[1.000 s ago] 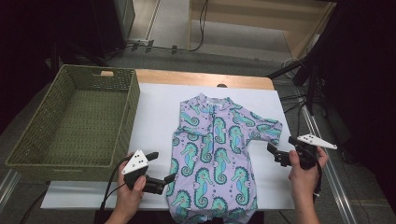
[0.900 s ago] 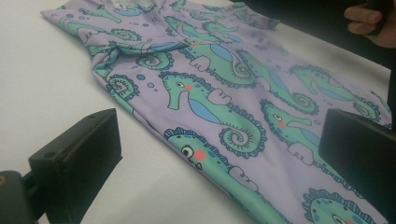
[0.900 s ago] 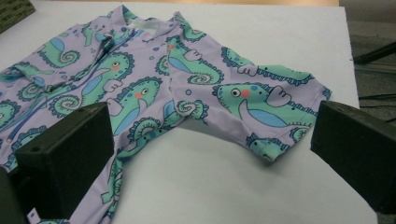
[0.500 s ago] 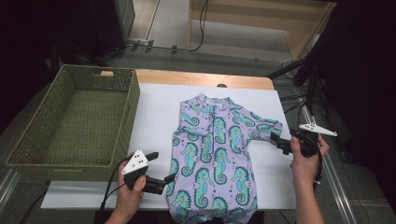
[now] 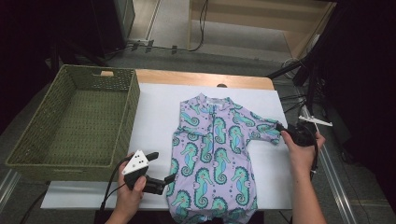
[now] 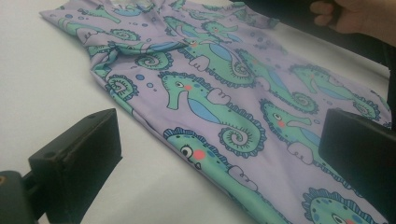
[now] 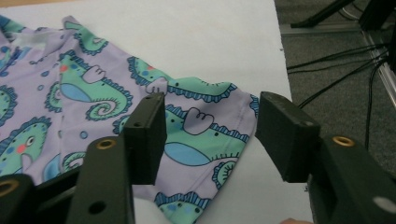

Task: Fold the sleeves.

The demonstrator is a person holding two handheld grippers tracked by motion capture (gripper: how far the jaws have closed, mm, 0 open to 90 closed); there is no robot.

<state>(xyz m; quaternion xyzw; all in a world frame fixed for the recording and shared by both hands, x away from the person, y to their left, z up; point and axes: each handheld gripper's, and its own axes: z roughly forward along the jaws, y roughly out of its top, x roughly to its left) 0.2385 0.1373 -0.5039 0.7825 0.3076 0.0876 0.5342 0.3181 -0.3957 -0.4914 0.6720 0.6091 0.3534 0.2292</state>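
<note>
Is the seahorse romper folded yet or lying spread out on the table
Spread out: the seahorse romper lies flat, front up, both short sleeves out sideways.

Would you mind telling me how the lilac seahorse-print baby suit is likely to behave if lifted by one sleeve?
The lilac seahorse-print baby suit lies flat with soft wrinkles, so it would probably hang limp and drape rather than keep its shape. Its thin, slightly shiny fabric suggests it is light and perhaps a little slippery. The right gripper, jaws just closing around the sleeve end, would likely drag the rest across the white table.

Lilac baby romper (image 5: 215,161) with teal seahorses (short-sleeved), spread flat, front up, just right of the wicker basket (image 5: 70,126)
</note>
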